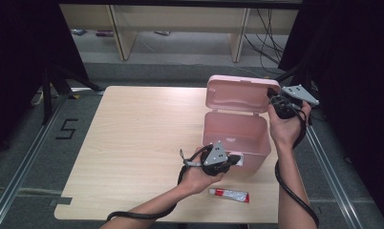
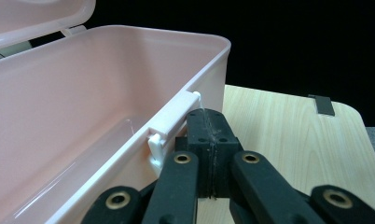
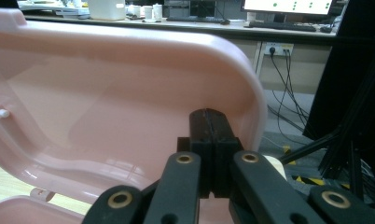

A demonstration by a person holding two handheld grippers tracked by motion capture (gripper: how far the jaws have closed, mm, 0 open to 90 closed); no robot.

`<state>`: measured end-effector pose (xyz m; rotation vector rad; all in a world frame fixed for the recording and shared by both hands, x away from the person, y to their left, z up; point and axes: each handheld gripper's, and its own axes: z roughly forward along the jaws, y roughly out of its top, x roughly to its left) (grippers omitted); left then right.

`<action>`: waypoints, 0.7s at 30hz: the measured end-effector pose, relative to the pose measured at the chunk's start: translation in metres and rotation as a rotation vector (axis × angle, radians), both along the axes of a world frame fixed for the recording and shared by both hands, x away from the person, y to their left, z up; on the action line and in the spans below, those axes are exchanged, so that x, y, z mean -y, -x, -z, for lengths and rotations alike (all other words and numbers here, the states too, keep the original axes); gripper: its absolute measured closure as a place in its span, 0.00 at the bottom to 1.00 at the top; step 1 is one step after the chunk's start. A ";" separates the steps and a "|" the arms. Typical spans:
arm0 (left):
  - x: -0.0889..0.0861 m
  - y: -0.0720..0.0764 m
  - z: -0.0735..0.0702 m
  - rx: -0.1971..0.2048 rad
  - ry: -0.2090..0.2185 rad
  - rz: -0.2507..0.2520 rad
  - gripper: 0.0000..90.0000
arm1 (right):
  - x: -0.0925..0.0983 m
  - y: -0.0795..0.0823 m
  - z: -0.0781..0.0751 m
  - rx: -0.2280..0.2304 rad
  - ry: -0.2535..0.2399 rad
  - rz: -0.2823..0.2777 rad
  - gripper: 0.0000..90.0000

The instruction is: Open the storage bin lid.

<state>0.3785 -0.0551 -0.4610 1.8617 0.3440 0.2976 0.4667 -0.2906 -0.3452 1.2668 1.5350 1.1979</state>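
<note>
A pink plastic box [image 1: 235, 136] stands open on the right part of the wooden table [image 1: 133, 143], its lid [image 1: 238, 93] raised upright behind it. My left gripper [image 1: 236, 160] is shut at the box's front wall. In the left gripper view its closed tips [image 2: 207, 122] sit just beside the white latch [image 2: 169, 122] on the rim of the box [image 2: 83, 93], with nothing between them. My right gripper [image 1: 273, 98] is shut at the lid's right edge. Its closed tips [image 3: 209, 122] rest close against the inside of the lid [image 3: 106, 93].
A small white and red tube [image 1: 229, 194] lies near the table's front edge, in front of the box. Black cables trail from both grippers along the forearms. Metal rails run on the floor at both sides, and wooden shelving stands behind the table.
</note>
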 end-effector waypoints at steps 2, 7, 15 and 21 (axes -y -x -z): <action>0.000 0.000 0.000 0.002 -0.005 0.001 0.99 | 0.000 -0.003 0.001 0.008 -0.003 -0.005 1.00; 0.000 0.000 0.000 0.004 -0.006 0.001 0.99 | 0.001 -0.006 0.003 0.005 -0.017 -0.002 1.00; 0.000 0.000 0.000 0.004 -0.011 0.003 0.99 | 0.000 -0.012 0.005 0.009 -0.011 0.004 1.00; 0.000 0.000 -0.001 0.005 -0.014 0.003 0.99 | 0.000 -0.015 0.006 -0.006 -0.012 0.013 1.00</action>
